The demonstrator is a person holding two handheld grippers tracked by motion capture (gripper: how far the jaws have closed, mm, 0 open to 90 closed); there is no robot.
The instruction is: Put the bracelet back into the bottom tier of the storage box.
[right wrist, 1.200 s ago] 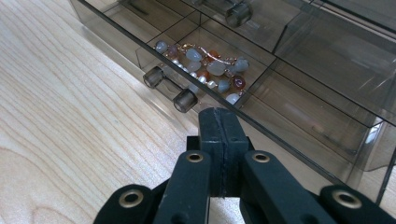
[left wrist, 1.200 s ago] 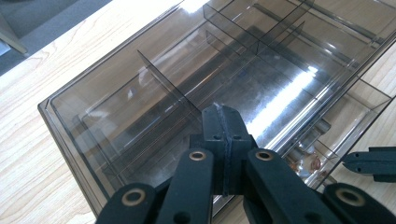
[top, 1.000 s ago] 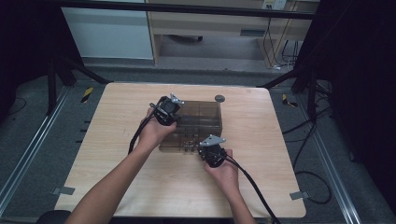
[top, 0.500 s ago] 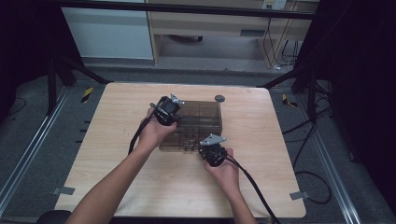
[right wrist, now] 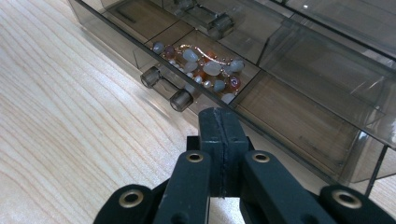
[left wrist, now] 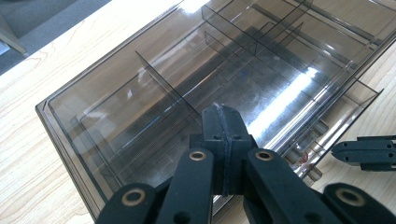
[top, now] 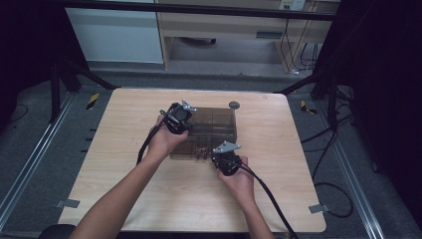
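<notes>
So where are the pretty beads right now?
The beads lie in a pulled-out drawer compartment of the smoky plastic box, behind its handle, just ahead of the shut right gripper.

One smoky clear plastic organizer box [top: 211, 130] stands on one wooden desk [top: 124, 119]. One beaded bracelet [right wrist: 201, 66] lies in its drawer, which has two knobs [right wrist: 181, 100]. One small round grey disc [top: 234, 105] sits behind. Two grippers, left [top: 177, 118] and right [top: 226, 158].

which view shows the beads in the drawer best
The right gripper view: the beads lie close up in a compartment of the pulled-out drawer, pale and orange ones easy to tell apart. The high view shows them as a small speck at the organizer's front. The left gripper view gives a faint hint at best.
</notes>
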